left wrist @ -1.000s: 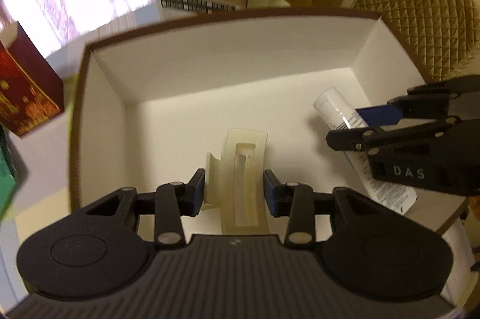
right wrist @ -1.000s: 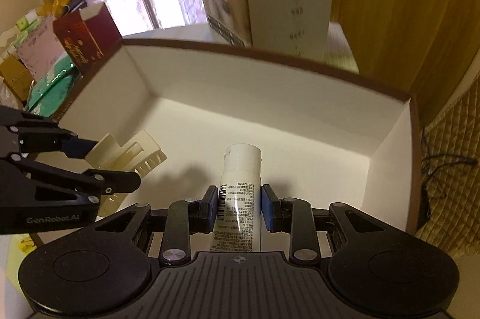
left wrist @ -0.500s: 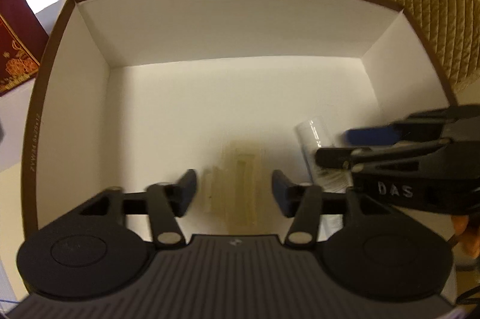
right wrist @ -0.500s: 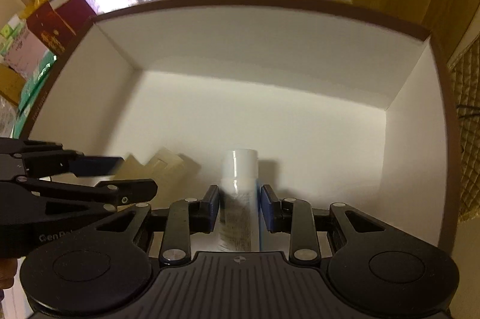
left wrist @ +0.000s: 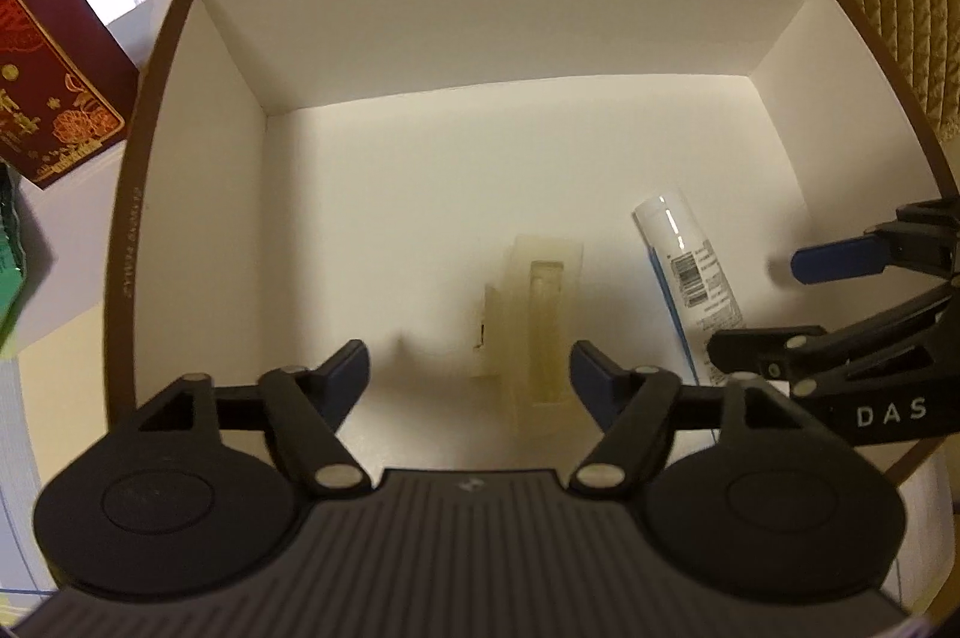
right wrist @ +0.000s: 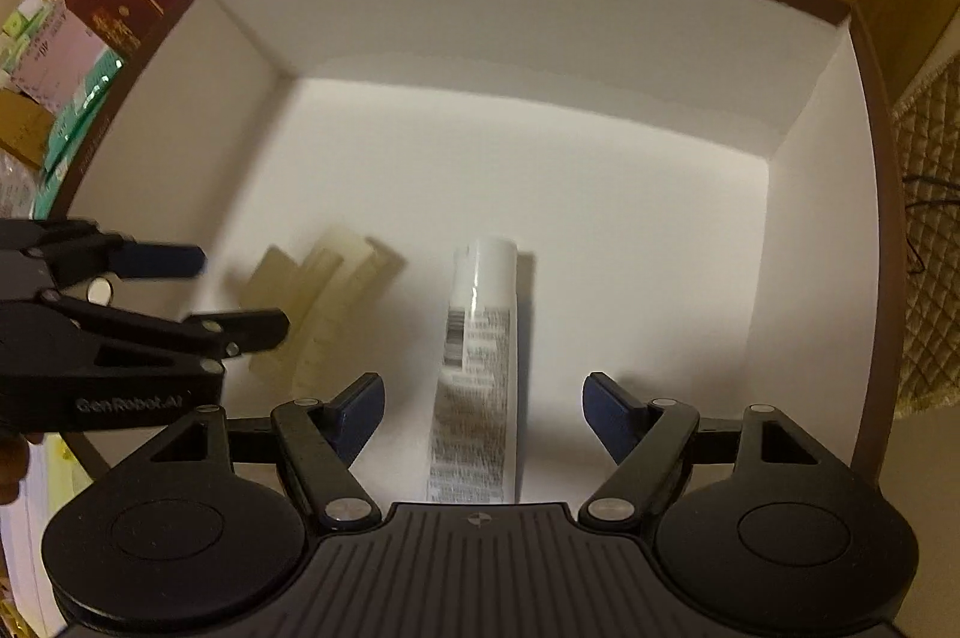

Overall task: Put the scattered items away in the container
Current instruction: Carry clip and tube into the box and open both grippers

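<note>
my left gripper [left wrist: 469,374]: jaws spread wide, over the box [left wrist: 540,38] floor | my right gripper [right wrist: 483,401]: same, alongside

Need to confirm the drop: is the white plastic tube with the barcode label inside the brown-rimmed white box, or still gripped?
Inside. The white plastic tube lies on the floor of the brown-rimmed white box; the right gripper is open around it.

Both grippers, left gripper [left wrist: 469,369] and right gripper [right wrist: 483,403], are matte black, with blue fingertip pads [left wrist: 600,377], silver screws, ribbed bodies.

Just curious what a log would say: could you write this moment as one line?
left gripper: open | right gripper: open | hair clip: lying in box | white tube: lying beside it
</note>
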A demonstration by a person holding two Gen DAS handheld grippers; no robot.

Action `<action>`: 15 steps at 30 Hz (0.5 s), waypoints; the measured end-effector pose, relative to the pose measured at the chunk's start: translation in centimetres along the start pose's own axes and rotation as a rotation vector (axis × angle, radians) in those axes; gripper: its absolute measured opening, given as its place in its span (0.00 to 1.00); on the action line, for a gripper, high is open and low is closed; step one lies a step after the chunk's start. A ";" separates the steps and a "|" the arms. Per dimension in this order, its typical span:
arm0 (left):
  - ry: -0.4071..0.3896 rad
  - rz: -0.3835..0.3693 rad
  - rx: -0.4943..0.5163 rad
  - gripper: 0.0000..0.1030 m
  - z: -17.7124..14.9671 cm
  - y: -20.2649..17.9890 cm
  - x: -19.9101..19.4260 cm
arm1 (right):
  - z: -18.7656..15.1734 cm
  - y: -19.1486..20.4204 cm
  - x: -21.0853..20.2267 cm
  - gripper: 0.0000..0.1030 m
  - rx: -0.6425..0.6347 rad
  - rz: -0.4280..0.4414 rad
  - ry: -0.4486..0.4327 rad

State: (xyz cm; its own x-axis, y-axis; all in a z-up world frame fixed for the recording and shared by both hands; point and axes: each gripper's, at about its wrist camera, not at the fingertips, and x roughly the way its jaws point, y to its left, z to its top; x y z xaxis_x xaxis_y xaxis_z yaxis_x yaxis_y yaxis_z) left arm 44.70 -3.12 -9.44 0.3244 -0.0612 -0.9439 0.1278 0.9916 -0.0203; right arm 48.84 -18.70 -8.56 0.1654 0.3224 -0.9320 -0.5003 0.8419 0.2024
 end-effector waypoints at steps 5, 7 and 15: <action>-0.019 0.019 0.024 0.74 -0.4 -0.2 -1.1 | -0.9 0.7 -1.0 1.00 -0.020 -0.002 -0.041; -0.033 0.021 0.024 0.80 -0.7 -0.1 -1.8 | -1.2 1.1 -1.6 1.00 -0.029 0.003 -0.063; -0.080 0.055 0.034 0.83 -1.9 -0.2 -4.6 | -2.2 2.0 -3.8 1.00 -0.002 -0.020 -0.127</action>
State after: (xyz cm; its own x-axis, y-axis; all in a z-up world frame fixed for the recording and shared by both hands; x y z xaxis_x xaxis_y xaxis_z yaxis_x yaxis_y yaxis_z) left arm 41.40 -2.80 -5.69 0.4053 -0.0167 -0.9140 0.1387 0.9894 0.0434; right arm 45.36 -19.16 -5.23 0.2815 0.3574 -0.8905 -0.4976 0.8479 0.1829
